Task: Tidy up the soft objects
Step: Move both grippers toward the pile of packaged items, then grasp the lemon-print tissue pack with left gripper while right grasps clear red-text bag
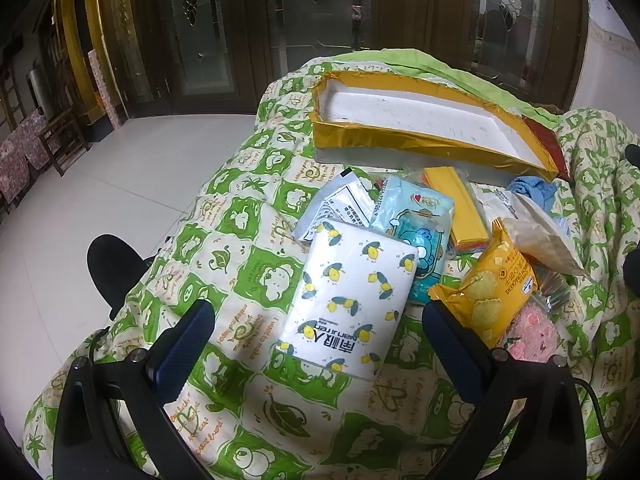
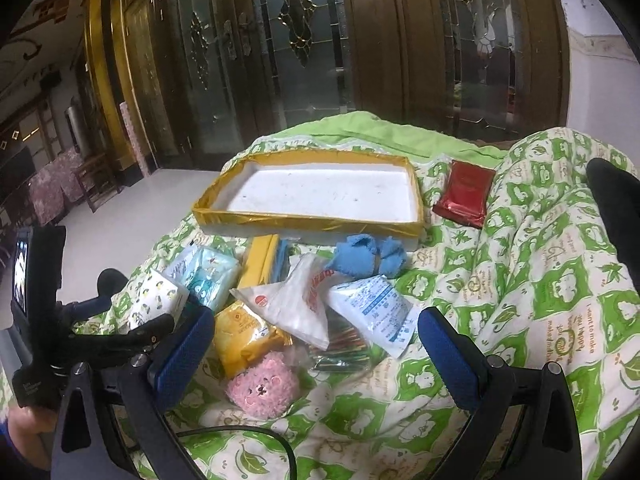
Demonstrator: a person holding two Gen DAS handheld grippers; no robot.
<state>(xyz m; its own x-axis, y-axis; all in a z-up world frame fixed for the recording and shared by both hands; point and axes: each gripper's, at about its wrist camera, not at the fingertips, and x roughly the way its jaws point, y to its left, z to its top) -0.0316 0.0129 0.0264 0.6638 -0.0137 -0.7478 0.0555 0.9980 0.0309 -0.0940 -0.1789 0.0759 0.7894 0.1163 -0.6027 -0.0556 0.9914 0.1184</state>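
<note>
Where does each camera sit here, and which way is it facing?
Left wrist: on the left gripper, open, low over the quilt, looking forward at the tissue pack with the tray beyond; only its own two fingers show.
Right wrist: on the right gripper, open, looking forward over the pink bear toward the tray; the left gripper and a bit of the person's hand show at left.
Shared: tray, quilt, tissue pack, yellow snack bag, pink bear.
</note>
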